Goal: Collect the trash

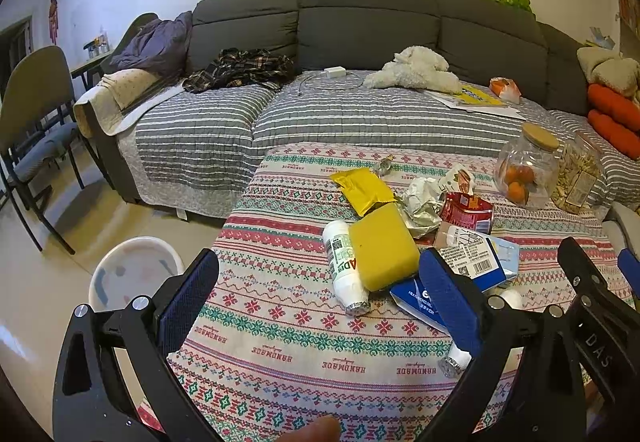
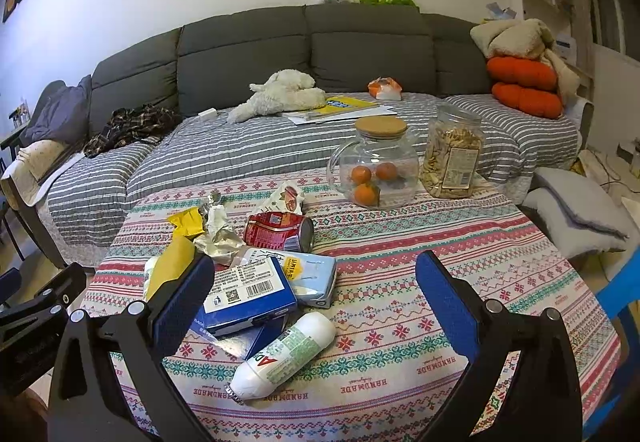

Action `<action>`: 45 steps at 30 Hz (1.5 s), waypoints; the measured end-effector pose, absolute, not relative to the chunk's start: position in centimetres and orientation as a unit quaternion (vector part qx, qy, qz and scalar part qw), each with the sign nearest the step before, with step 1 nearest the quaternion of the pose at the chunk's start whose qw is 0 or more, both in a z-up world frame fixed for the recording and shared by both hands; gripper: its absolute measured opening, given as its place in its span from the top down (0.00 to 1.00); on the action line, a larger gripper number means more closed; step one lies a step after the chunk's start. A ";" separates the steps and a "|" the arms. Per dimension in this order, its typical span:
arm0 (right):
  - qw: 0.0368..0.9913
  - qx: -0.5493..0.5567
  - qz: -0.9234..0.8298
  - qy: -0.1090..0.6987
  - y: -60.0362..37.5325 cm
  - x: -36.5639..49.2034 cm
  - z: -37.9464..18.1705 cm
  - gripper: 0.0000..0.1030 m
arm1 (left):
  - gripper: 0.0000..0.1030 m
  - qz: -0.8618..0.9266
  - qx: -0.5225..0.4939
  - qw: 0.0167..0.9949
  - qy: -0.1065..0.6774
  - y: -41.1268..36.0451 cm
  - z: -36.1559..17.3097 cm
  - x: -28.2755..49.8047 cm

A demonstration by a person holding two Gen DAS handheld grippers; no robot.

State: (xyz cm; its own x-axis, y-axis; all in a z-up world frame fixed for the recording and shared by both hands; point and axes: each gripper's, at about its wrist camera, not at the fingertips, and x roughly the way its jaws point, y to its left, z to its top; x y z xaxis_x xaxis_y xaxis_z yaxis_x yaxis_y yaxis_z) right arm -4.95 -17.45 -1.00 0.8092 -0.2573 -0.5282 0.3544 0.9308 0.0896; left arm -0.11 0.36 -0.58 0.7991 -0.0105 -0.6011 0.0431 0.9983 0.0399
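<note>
Meanwhile both the left gripper (image 1: 320, 290) and the right gripper (image 2: 314, 290) are hovering with fingers spread wide and grasping nothing above the desk (image 2: 400, 282). Trash is lying heaped at the desk's left: a yellow sponge (image 1: 382, 248), a white bottle (image 2: 282, 354), blue cartons (image 2: 248, 290), a red can (image 2: 280, 232) and crumpled paper (image 2: 218, 234), while a white bin (image 1: 132, 270) is sitting on the floor beside the desk

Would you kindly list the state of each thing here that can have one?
left gripper: open, empty
right gripper: open, empty
red can: crushed, on its side
white bottle: lying down
glass jar: upright, cork lid on, holds oranges
snack jar: upright, full
white paper: crumpled
</note>
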 end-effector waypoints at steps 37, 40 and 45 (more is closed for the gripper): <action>0.946 0.093 -0.161 0.266 -17.6 -5.0 -1.2 0.05 | 0.07 -0.012 0.025 0.947 0.321 0.0 -0.5 0.0; 0.946 0.093 -0.161 0.266 -17.6 -5.0 -1.2 0.05 | 0.07 -0.012 0.025 0.947 0.321 0.1 -0.5 0.0; 0.945 0.093 -0.161 0.268 -17.7 -5.1 -1.3 0.05 | 0.07 -0.012 0.026 0.946 0.322 0.1 -0.6 0.0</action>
